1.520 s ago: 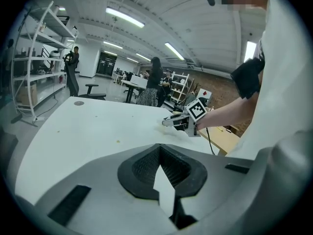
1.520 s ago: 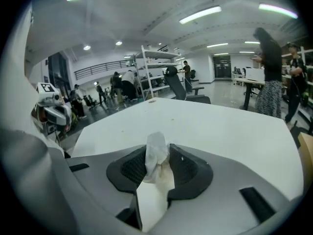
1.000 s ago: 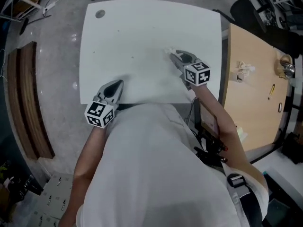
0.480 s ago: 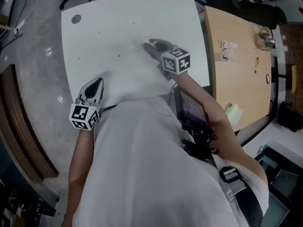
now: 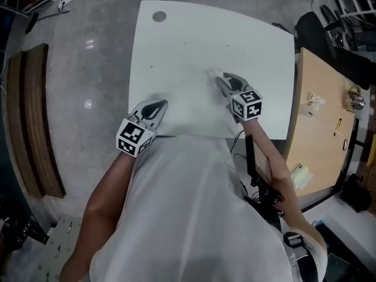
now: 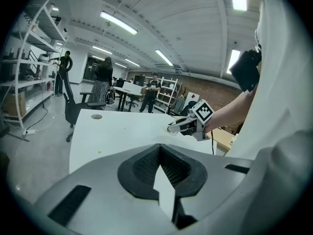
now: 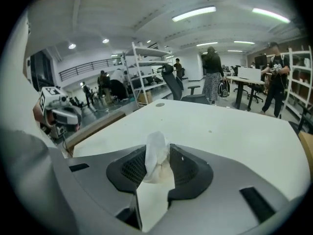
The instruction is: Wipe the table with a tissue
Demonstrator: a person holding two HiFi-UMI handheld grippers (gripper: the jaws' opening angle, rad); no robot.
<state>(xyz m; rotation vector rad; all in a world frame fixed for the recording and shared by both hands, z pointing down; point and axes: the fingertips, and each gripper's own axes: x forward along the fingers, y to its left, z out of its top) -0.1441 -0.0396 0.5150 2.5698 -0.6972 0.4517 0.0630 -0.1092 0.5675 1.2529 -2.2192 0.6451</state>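
My right gripper (image 5: 217, 77) is shut on a crumpled white tissue (image 5: 212, 74) and holds it down on the white table (image 5: 194, 34), near the table's middle. In the right gripper view the tissue (image 7: 158, 161) bulges up between the two dark pads of the right gripper (image 7: 157, 147). My left gripper (image 5: 161, 104) hovers at the table's near edge, to the left. Its jaws meet at the tips with nothing between them, as the left gripper view shows around the left gripper (image 6: 159, 149). That view also shows the right gripper (image 6: 172, 128) low over the table (image 6: 112, 131).
A round grommet hole (image 5: 159, 16) sits in the table's far left corner. A wooden table (image 5: 329, 116) with small items stands to the right. An office chair (image 6: 73, 109), metal shelves (image 7: 146, 67) and several people stand farther off in the room.
The right gripper has slid the tissue a little to the left and nearer on the table. The left gripper has shifted along the near edge. The head view has swung.
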